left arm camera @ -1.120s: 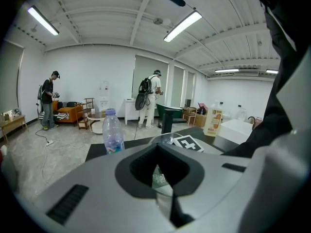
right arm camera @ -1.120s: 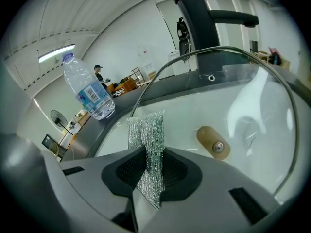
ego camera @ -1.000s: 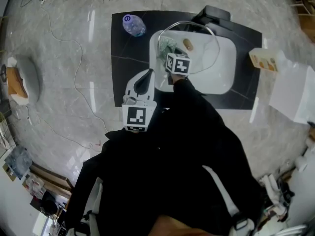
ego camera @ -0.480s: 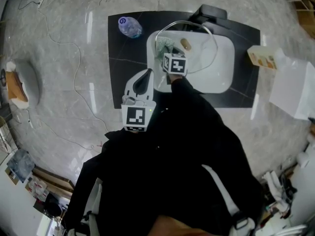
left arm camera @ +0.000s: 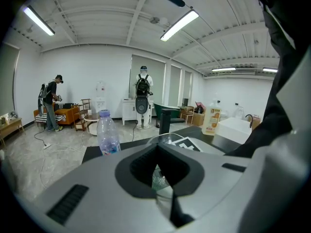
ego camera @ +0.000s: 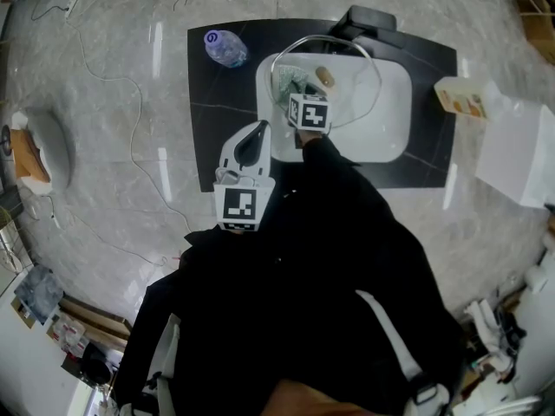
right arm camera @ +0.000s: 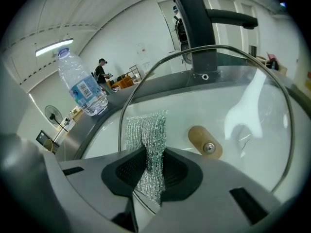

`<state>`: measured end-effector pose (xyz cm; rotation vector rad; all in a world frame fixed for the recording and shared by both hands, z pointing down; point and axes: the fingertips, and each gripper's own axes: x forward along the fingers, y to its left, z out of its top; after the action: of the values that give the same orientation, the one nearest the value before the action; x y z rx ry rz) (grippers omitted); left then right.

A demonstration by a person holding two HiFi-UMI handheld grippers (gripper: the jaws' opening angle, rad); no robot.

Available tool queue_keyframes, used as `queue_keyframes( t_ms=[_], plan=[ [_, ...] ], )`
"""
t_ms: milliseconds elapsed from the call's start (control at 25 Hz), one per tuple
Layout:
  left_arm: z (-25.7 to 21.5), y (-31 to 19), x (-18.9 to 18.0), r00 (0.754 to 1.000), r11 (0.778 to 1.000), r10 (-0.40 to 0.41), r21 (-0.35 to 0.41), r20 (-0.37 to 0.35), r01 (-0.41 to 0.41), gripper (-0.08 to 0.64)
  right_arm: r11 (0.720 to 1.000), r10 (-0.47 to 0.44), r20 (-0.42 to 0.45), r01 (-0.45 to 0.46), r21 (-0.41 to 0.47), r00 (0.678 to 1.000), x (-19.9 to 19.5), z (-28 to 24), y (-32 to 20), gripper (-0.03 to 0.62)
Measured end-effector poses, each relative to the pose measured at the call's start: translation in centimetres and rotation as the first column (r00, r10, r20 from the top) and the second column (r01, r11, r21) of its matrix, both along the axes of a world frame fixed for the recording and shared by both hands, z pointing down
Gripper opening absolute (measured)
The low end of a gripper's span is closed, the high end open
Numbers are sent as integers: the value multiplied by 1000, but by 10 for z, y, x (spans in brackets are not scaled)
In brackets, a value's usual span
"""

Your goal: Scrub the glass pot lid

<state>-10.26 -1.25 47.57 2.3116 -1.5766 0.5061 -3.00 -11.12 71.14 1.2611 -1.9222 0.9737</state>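
While the right gripper [right arm camera: 151,176] clamps a silvery mesh scouring cloth [right arm camera: 146,135] and the left gripper [left arm camera: 160,178] appears closed on the rim, scrubbing seems under way; next, firm strokes across the glass. The round, metal-rimmed glass pot lid [right arm camera: 252,110] stands tilted in the white sink basin [ego camera: 390,120], just beyond the right fingertips, with its brown knob [right arm camera: 204,142] facing them. Being round, it has no long axis.

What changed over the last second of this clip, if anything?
Nothing was picked up or released, and no clear motion shows; the scene only slides slightly in the head view. The right hand-held gripper stays shut on the steel mesh scourer against the glass pot lid, the left hand-held gripper stays on the lid's rim, over the sink.
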Motion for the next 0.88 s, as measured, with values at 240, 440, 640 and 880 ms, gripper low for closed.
queue_keyframes(
  t_ms=[240,440,640,880],
  plan=[
    [1,0,5,1000,1000,13,1,7,-13,3,1000,6,-10,-6,-2,1000,11,2,-1,71],
    [1,1,10,1000,1000,21,-1,6,-21,3,1000,13,-15,-13,2,1000,17,2,-3,72],
    [1,0,15,1000,1000,30,2,8,-30,3,1000,24,-17,-24,6,1000,25,2,-4,72],
    [-2,-2,20,1000,1000,11,9,-24,-11,3,999,36,-25,-36,5,999,36,2,-4,72]
  ],
)
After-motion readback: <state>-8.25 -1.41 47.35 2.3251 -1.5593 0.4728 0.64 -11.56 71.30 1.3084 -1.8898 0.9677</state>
